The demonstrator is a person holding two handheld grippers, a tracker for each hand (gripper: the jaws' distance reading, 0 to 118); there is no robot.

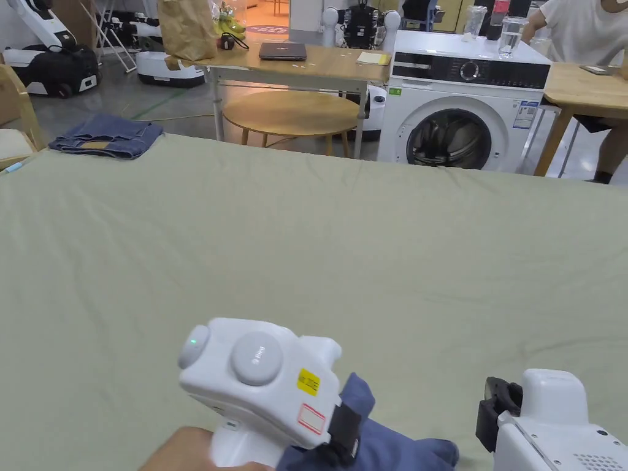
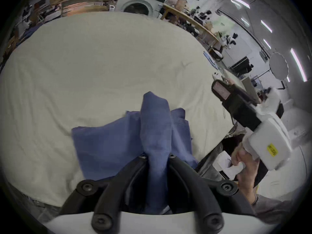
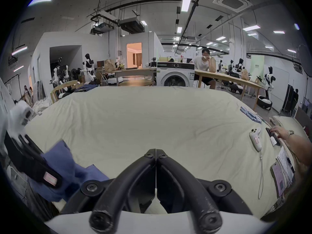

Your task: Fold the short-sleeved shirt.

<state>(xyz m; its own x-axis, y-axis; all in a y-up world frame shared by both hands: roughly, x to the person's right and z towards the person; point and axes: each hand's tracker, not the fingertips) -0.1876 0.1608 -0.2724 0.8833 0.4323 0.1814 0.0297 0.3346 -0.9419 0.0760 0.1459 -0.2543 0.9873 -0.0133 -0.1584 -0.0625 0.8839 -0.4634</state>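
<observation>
Shirt [image 2: 157,128] clamped in left gripper [image 2: 157,156]; right gripper [image 3: 156,155] closed, empty | jeans [image 1: 107,136] far corner

Bright, even ceiling-strip light [image 3: 186,3]; soft shadows; heavy fisheye warp, dark corners, blurred edges.

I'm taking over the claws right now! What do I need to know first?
Left claw: shut on the blue shirt, a bunched ridge of cloth pinched between both jaws.
Right claw: shut, jaws together with nothing between them, hanging over the bed sheet to the right of the shirt.
The shirt is a crumpled heap at the near edge of the sheet, not spread out.
Done: only the grab.
Left: probably lay the shirt flat in the middle of the sheet, smooth it, fold in the sleeves and sides, then fold it up.
</observation>
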